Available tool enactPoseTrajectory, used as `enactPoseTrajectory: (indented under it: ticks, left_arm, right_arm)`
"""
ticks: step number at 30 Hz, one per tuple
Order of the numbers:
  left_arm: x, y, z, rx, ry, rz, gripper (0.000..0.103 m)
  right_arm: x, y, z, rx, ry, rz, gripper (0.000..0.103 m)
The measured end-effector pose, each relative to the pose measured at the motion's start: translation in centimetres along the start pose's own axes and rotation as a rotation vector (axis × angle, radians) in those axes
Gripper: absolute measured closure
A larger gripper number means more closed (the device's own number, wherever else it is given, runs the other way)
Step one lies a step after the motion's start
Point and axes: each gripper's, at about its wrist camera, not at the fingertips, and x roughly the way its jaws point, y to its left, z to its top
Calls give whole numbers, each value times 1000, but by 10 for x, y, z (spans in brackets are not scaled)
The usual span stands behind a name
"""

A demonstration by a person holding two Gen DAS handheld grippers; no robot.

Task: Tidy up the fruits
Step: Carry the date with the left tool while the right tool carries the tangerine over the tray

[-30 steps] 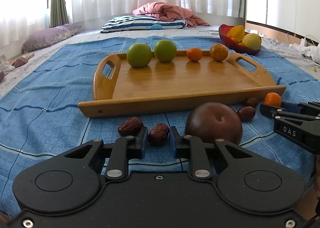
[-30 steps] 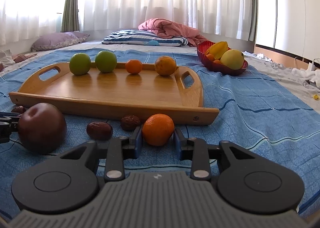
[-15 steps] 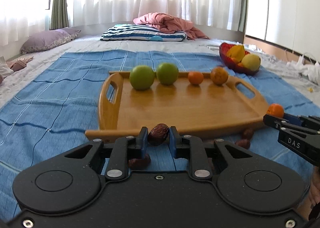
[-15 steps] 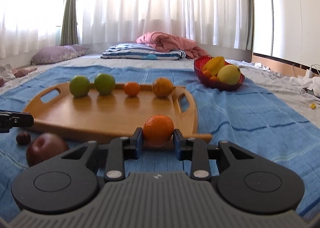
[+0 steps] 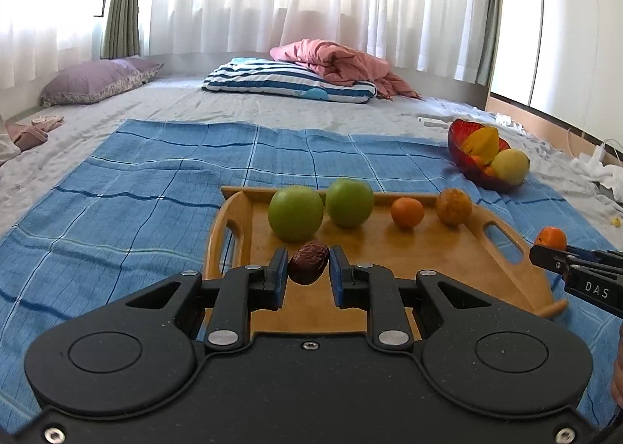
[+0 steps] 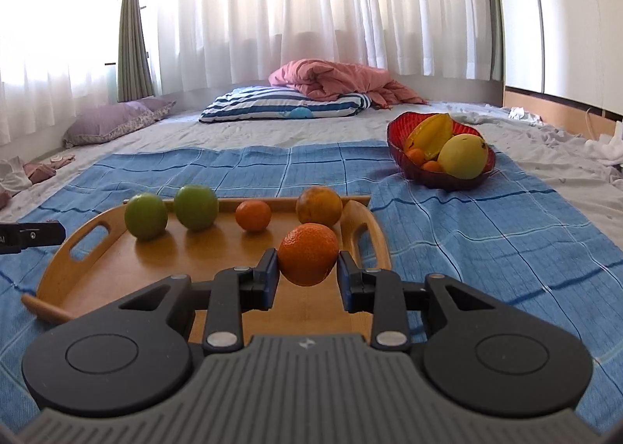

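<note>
1. Since a second ago both grippers have risen from the blue blanket [image 5: 136,187] with their fruit: the dates and the dark round fruit that lay in front of the tray are no longer in either view, and the wooden tray [image 6: 117,268] now lies under both grippers.
2. The left gripper [image 5: 308,268] is closed tight on a brown wrinkled date [image 5: 308,263], its blue pads pressing the date from both sides. The date hangs above the near left part of the tray, in front of the green apple [image 5: 296,213].
3. The right gripper [image 6: 307,268] is closed around a small orange [image 6: 308,254], pads against its two sides, only a little way open. The orange is held above the tray's right part, near the right handle [image 6: 362,228].
4. On the tray a row stands along the far rim: the green apple, a second green apple [image 5: 349,202] just beside it, a small mandarin [image 5: 407,212] and a larger mottled orange fruit [image 5: 453,206], each apart from the next.
5. A red bowl [image 6: 444,177] with a starfruit, a yellow fruit and small oranges sits on the blanket, beyond the tray to the right.
6. In the left wrist view the right gripper's tip shows at the right edge, holding the orange.
</note>
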Motion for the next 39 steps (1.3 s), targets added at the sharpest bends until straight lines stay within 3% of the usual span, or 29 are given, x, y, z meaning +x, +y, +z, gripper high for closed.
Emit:
enactPoseTrajectory:
  ticks: [9, 18, 39]
  left_arm:
    - [49, 1, 17, -4, 59, 40, 82]
    - [93, 8, 16, -23, 136, 75, 82]
    - [122, 13, 11, -33, 174, 106, 82]
  right_arm:
    - [54, -10, 23, 39, 113, 41, 68]
    - [94, -15, 26, 50, 188, 19, 68]
    - [128, -10, 22, 12, 249, -19, 68]
